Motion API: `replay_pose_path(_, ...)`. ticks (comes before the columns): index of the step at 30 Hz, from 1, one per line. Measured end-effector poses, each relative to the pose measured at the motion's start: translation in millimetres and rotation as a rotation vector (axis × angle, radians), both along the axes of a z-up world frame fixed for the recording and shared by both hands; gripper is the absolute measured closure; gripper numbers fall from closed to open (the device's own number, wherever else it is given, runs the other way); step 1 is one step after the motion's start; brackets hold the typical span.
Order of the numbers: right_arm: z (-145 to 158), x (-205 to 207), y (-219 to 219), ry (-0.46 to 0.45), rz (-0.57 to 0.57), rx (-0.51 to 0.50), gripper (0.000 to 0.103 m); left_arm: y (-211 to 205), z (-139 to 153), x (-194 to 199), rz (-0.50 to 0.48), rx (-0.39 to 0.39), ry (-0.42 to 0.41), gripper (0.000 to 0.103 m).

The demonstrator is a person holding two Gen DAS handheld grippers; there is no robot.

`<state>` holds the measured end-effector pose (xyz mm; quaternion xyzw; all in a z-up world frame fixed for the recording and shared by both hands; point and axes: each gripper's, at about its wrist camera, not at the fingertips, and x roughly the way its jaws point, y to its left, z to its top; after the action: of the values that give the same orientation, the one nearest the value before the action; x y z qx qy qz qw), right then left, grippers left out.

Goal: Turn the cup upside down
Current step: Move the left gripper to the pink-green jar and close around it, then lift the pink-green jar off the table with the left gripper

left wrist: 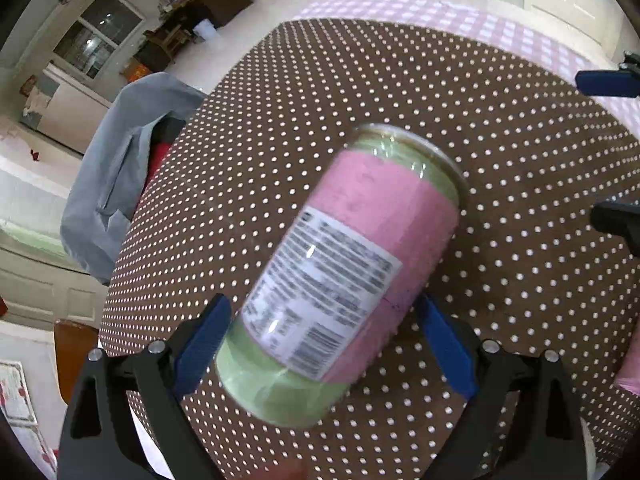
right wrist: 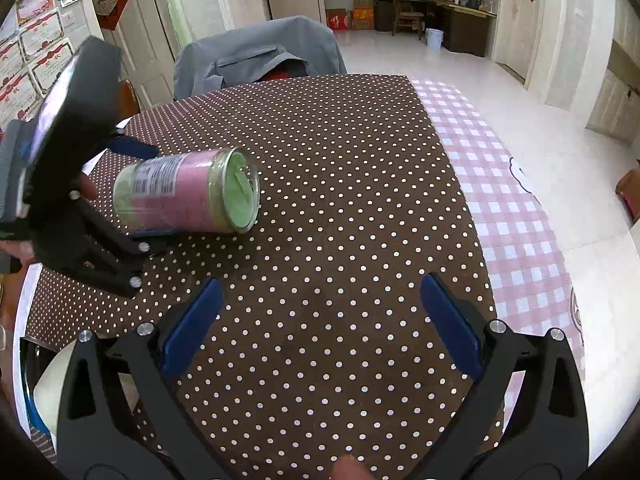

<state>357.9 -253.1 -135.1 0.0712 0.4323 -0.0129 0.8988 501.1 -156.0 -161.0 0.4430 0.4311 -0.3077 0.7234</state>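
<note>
Cup [left wrist: 340, 276] tipped on its side, pinched by the left tongs [left wrist: 324, 344].
It hangs near the tabletop's [right wrist: 360, 240] left edge; right tongs [right wrist: 320, 320] spread wide, holding nothing.

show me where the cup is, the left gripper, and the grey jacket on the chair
cup [right wrist: 188, 192], right wrist view, on its pink label.
left gripper [left wrist: 324, 320], left wrist view, midway between the blue fingertips, around the cup.
grey jacket [right wrist: 256, 52], right wrist view, on the fabric draped over the chair back.
</note>
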Motion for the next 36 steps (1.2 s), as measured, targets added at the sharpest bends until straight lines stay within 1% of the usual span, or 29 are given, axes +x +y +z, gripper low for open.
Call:
replay_pose_path(2,-1,0,1,0.001,0.000,0.000,0.006,-4,-9,5,-0.017,0.025,0.016,0.011)
replay_pose_path(3,-1,0,0,0.000,-0.001,0.000,0.006,-6,-12,9,-0.026,0.032,0.024,0.017)
replay_pose_path(4,-1,0,0,0.000,-0.003,0.002,0.006,-7,-14,11,-0.033,0.025,0.032,0.018)
replay_pose_path(5,-1,0,-1,0.000,-0.005,0.003,0.006,-5,-11,12,-0.029,0.007,0.054,0.026)
replay_pose_path(6,-1,0,-1,-0.002,-0.007,0.005,0.006,-6,-11,17,-0.022,-0.008,0.062,0.026)
replay_pose_path(8,-1,-2,-2,-0.003,-0.011,0.004,0.006,-6,-11,18,-0.027,-0.015,0.050,0.027)
replay_pose_path(14,-1,-8,-8,-0.005,-0.021,0.010,0.006,-10,-12,19,-0.018,-0.001,0.022,0.027)
replay_pose_path(16,-1,-10,-8,-0.007,-0.023,0.011,0.006,-14,-10,10,-0.014,0.002,0.024,0.026)
replay_pose_path(21,-1,-12,-11,-0.004,-0.023,0.017,0.006,-22,-10,19,0.001,-0.007,0.024,0.024)
replay_pose_path(23,-3,-12,-12,-0.001,-0.027,0.019,0.006,-25,-10,21,0.006,-0.020,0.029,0.024)
replay_pose_path(25,-4,-12,-13,0.002,-0.033,0.021,0.006,-25,-9,22,0.008,-0.054,0.027,0.025)
replay_pose_path(29,-4,-14,-16,0.001,-0.045,0.021,0.006,-25,-6,12,-0.006,-0.089,0.031,0.029)
replay_pose_path(36,9,-33,-16,-0.023,-0.058,0.020,0.006,-14,9,-4,0.038,-0.145,0.031,0.032)
